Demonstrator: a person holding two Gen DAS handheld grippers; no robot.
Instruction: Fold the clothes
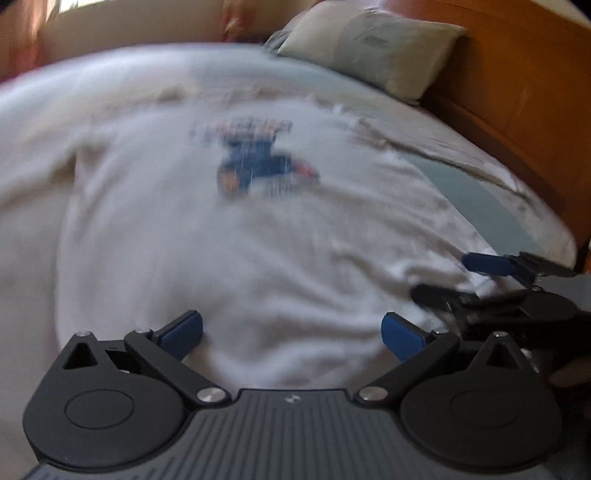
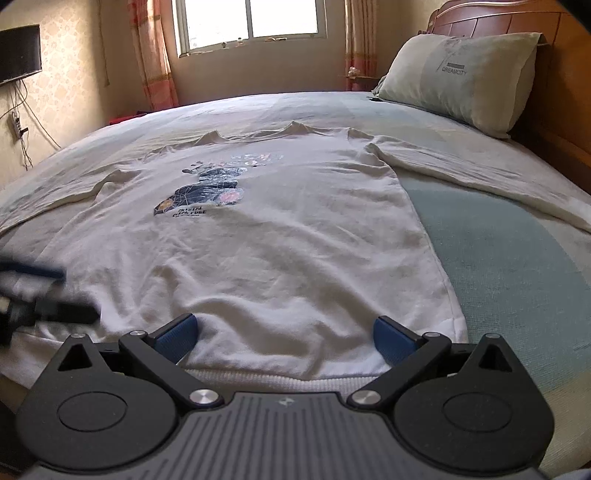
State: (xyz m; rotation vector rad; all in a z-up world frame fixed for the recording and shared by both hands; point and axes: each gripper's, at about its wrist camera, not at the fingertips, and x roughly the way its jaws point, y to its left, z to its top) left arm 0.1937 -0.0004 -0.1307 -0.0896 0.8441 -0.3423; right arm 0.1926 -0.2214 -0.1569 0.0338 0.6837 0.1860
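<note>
— What is the biggest thing here?
— The bed (image 2: pixel 498 258), covered in a pale sheet with a muted green panel, soft and slightly creased. A polished wooden headboard (image 2: pixel 554 122) runs along the side of it beyond the sweatshirt's right sleeve.

— And the garment?
— A cream long-sleeved sweatshirt (image 2: pixel 277 240) lies flat on the bed, front up. The knit looks thick and soft, rumpled into shallow folds toward the ribbed hem. Its long axis runs from the hem, nearest the cameras, away to the collar, which points toward the window (image 2: pixel 251 22). Both sleeves spread outward from the body, one toward the headboard, the other to the opposite side. A dark blue angular print (image 2: pixel 207 192) with lettering sits on the chest.

— Anything else near it?
— A plump, pale green pillow (image 2: pixel 461 74) leans against the headboard, beyond the sweatshirt's shoulder. Patterned curtains flank the window.

— The grippers?
— The right gripper (image 2: pixel 284 336) hovers just over the hem, black arms with blue pads, jaws spread wide and holding nothing. The left gripper (image 1: pixel 291 332) sits at the hem too, beside the right one, its jaws equally wide and empty. The left view is badly blurred, so whether its pads touch the cloth cannot be told.
</note>
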